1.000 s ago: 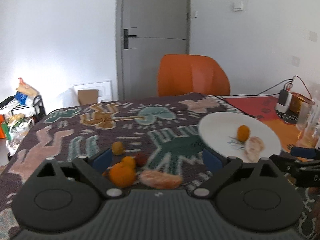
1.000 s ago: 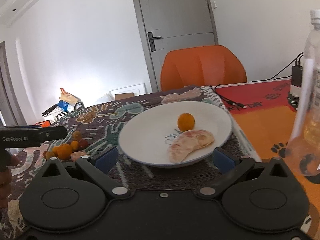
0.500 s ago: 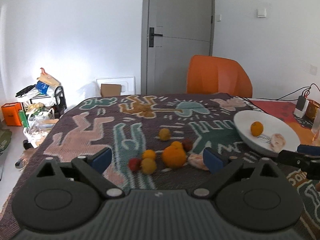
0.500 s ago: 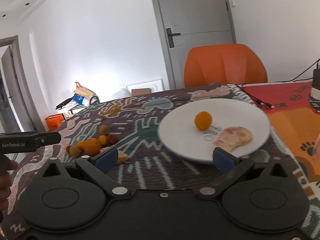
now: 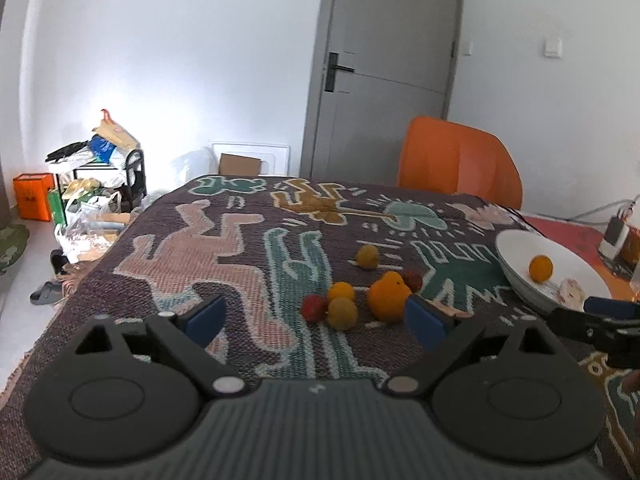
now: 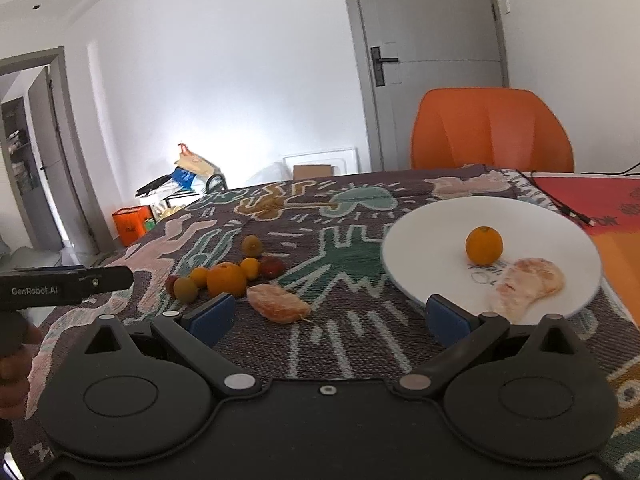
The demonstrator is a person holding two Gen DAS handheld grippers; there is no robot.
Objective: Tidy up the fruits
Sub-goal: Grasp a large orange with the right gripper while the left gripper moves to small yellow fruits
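A loose cluster of fruit lies on the patterned tablecloth: a large orange (image 5: 388,296), small yellow fruits (image 5: 342,291) and red ones (image 5: 314,308). My left gripper (image 5: 316,318) hovers just short of it. Its jaws are closing but still wide, with nothing pressed between the pads. A peeled segment (image 6: 278,304) lies on the cloth ahead of my right gripper (image 6: 330,318), which is open and holds nothing. The white plate (image 6: 432,232) at the right carries a small orange (image 6: 484,245) and a peeled piece (image 6: 528,284).
An orange chair (image 6: 492,132) stands behind the table's far edge, in front of a grey door (image 5: 384,92). A red-orange mat (image 6: 592,196) with a cable lies right of the plate. Bags and boxes (image 5: 88,184) crowd the floor beyond the table's left edge.
Both grippers have swung to the left. The fruit cluster has come to sit ahead of the left fingers, the plate has slid toward the right of both views, and the bottle has left the right view.
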